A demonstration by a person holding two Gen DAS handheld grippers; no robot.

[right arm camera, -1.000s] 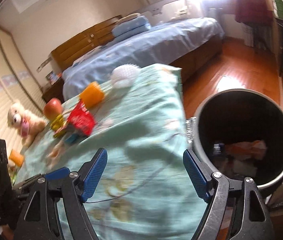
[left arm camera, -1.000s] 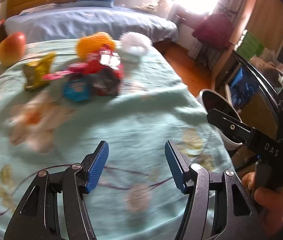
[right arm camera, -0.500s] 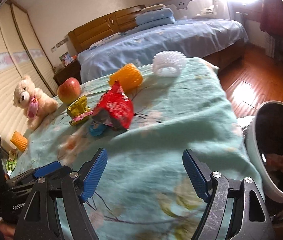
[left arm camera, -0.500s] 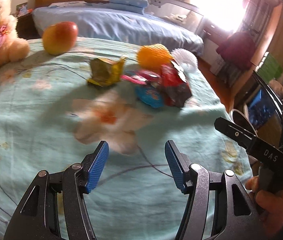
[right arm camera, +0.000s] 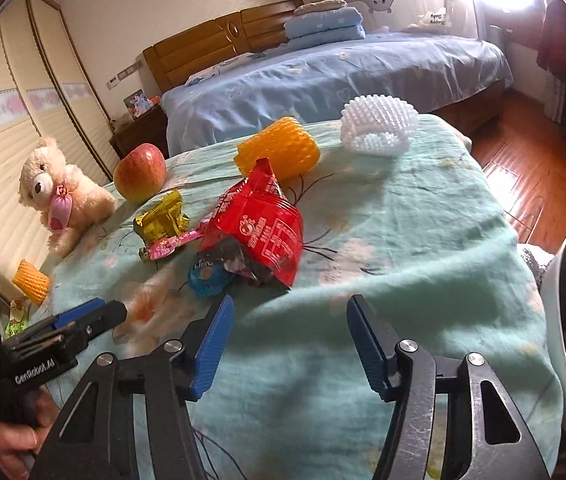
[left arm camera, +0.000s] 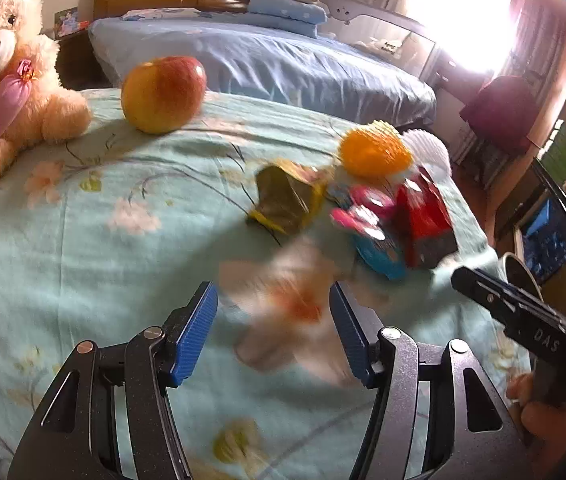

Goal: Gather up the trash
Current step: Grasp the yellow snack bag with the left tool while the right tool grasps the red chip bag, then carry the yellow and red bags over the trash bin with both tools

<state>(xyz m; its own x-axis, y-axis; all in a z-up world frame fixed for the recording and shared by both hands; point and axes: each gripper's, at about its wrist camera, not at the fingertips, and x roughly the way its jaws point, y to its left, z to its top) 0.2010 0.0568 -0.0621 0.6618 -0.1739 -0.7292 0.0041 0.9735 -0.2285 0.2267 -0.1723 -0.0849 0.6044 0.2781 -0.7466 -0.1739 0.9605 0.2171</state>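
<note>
A pile of trash lies on the pale green cloth: a red snack bag [right arm camera: 259, 224] [left arm camera: 423, 216], a gold wrapper [right arm camera: 161, 216] [left arm camera: 283, 200], a pink wrapper [right arm camera: 171, 242] and a blue wrapper [right arm camera: 207, 276]. Behind them sit an orange foam net [right arm camera: 279, 152] and a white foam net [right arm camera: 377, 128]. My right gripper [right arm camera: 289, 344] hovers just short of the pile, its jaws closing with nothing between them. My left gripper [left arm camera: 273, 332] stands open over a printed flower, left of the pile, and is empty. A white bin [right arm camera: 559, 320] stands at the right.
An apple [right arm camera: 139, 176] and a teddy bear [right arm camera: 59, 192] rest on the cloth's far left. A second orange foam net [right arm camera: 31, 280] and a green wrapper [right arm camera: 17, 318] lie at the left edge. A blue bed [right arm camera: 323, 80] fills the background; wooden floor lies right.
Both grippers swung left, away from the bin and toward the trash pile. The right jaws have narrowed. The left jaws keep the same gap.
</note>
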